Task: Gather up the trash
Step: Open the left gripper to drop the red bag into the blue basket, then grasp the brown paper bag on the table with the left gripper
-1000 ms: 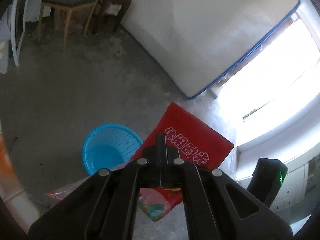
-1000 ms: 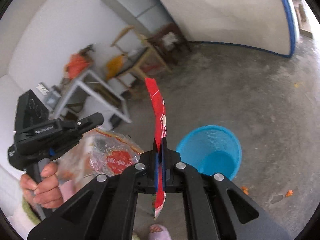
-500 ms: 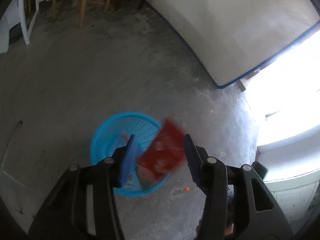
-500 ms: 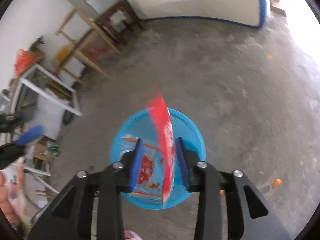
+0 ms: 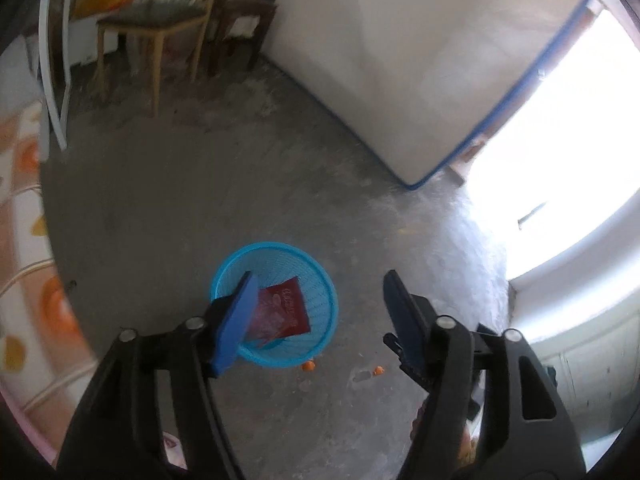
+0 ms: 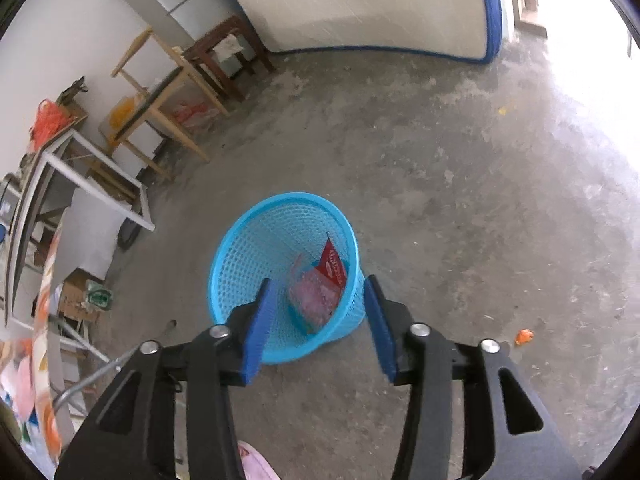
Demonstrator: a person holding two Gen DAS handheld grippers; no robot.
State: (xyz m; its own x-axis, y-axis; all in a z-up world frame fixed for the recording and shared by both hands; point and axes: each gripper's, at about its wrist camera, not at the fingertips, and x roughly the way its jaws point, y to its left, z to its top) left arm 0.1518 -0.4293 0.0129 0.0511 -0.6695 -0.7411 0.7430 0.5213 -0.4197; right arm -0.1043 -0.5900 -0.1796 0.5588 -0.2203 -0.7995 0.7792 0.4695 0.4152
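Both claws over the round blue plastic mesh basket, with the wrappers inside it.

Your left claw and your right claw are both opening, and nothing sits between the blue pads of either one; each is released and empty. The basket stands upright on the grey concrete floor, below and ahead of both claws. The red printed snack wrapper lies inside the basket, leaning against its inner wall, with a paler, clear wrapper just beside it. Small orange scraps lie on the floor just beside the basket's base. A white mattress with blue edging leans against the far wall, near a wooden chair.
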